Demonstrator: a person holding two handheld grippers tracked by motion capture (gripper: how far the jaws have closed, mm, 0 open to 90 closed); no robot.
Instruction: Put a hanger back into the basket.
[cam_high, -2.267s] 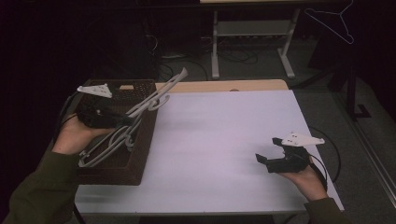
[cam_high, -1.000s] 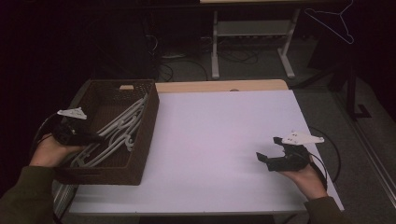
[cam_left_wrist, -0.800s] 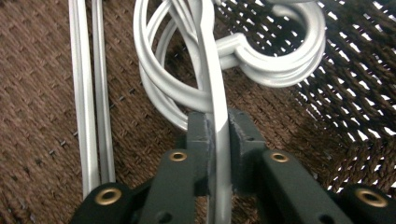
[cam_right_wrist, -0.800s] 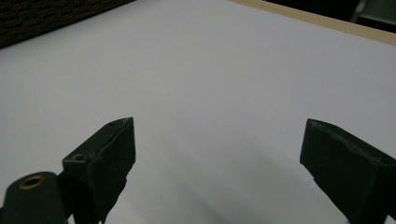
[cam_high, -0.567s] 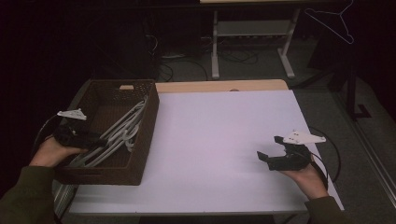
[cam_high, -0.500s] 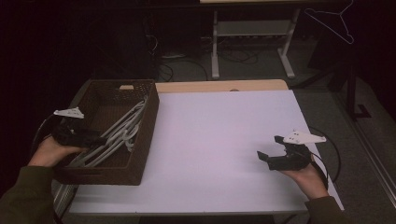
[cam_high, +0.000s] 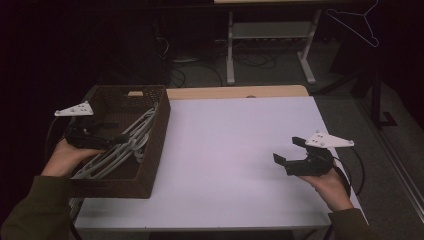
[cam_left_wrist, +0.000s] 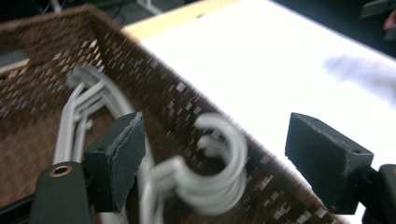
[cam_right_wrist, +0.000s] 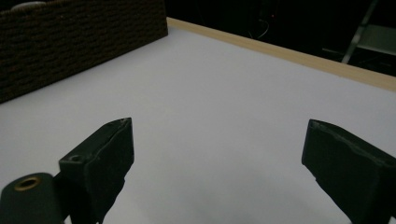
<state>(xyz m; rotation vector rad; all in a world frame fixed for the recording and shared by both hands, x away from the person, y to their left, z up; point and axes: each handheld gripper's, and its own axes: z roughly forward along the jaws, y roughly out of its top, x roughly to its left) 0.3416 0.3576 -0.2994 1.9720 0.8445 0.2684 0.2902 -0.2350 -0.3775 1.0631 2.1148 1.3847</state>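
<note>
Grey hangers (cam_high: 120, 145) lie in the wicker basket (cam_high: 152, 150) at nine o'clock; left gripper (cam_left_wrist: 215, 158) jaws just spread, releasing them; right gripper (cam_high: 287, 152) jaws spread, empty; worktop (cam_high: 240, 140) bare.

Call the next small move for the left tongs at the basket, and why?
Probably lift the left tongs straight up and clear of the basket. Their jaws have just been opening and now stand wide apart, with the hangers lying loose between them, gripped by neither pad. The drop looks finished, so backing out avoids snagging the hooks.
</note>
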